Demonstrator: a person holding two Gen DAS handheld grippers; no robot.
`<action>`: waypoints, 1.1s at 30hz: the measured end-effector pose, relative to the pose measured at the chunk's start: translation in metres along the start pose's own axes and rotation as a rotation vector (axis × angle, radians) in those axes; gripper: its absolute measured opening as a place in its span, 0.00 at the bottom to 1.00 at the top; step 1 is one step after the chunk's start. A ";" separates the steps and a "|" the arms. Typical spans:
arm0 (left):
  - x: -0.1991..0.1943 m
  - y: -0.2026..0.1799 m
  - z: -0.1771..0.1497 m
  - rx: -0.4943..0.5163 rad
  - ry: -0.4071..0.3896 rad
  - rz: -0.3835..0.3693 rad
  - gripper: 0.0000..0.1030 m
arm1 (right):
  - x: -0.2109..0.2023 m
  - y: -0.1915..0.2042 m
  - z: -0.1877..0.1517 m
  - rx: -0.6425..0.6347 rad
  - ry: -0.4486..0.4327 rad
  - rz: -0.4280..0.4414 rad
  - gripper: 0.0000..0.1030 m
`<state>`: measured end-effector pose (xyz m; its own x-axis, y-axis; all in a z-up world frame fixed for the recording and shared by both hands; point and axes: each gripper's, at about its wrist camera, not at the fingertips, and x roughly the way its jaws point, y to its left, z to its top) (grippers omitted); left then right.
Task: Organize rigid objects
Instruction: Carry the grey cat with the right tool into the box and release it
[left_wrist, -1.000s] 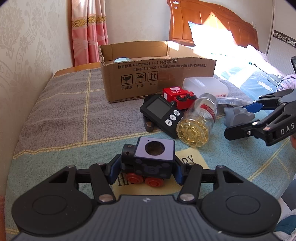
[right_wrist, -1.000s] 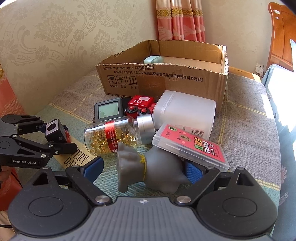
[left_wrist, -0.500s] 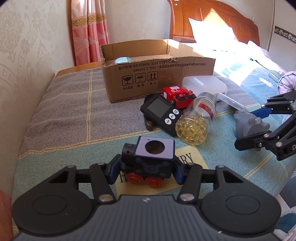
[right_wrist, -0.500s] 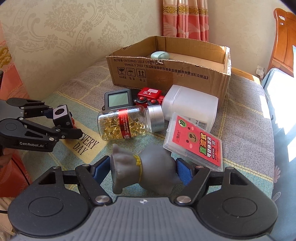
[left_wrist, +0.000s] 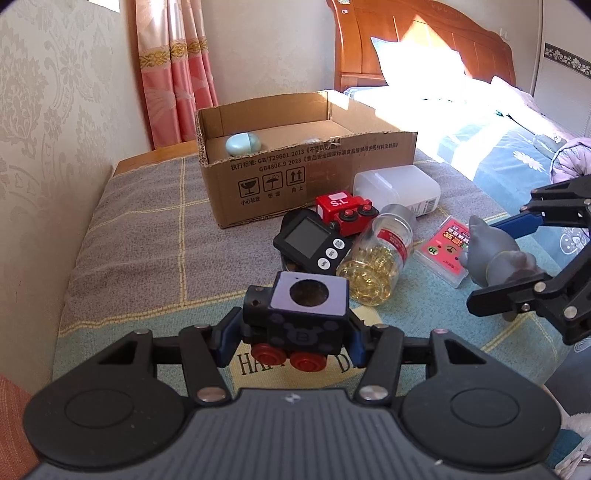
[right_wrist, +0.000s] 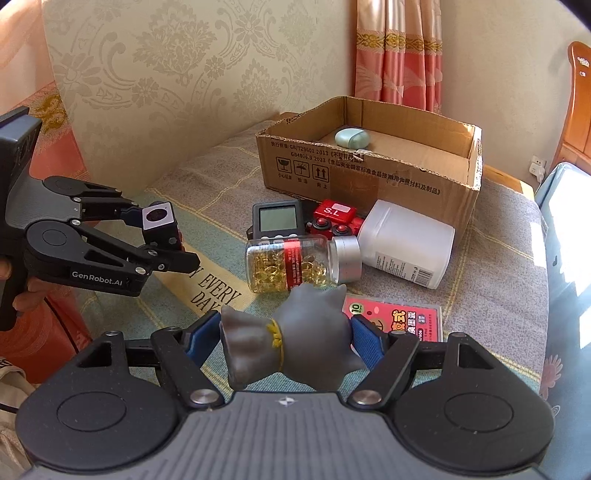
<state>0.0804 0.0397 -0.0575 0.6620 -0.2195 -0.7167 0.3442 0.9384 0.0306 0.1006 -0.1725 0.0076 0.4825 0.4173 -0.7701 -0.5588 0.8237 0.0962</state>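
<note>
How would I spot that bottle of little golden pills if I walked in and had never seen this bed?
Find the open cardboard box on the bed. In front of it sits a small pile, and there the pill bottle lies on its side, its silver cap touching a white plastic tub. It alone is clear, full of golden capsules, with a red label.

Bright daylight from my right, glare blowing out pillow (left_wrist: 413, 61) and bed's far corner; fisheye bends edges, corners vignetted black; focus sharp.
</note>
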 end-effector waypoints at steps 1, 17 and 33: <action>0.000 0.000 0.003 -0.002 0.006 0.007 0.53 | -0.001 0.000 0.003 -0.007 -0.007 -0.006 0.78; 0.004 0.004 0.098 0.018 -0.134 0.077 0.53 | -0.006 -0.033 0.068 -0.060 -0.133 -0.125 0.78; 0.065 0.037 0.150 -0.078 -0.193 0.142 0.98 | 0.015 -0.066 0.103 -0.018 -0.145 -0.180 0.78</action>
<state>0.2366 0.0199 0.0014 0.8177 -0.1237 -0.5622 0.1911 0.9796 0.0624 0.2141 -0.1815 0.0544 0.6668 0.3166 -0.6746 -0.4667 0.8832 -0.0468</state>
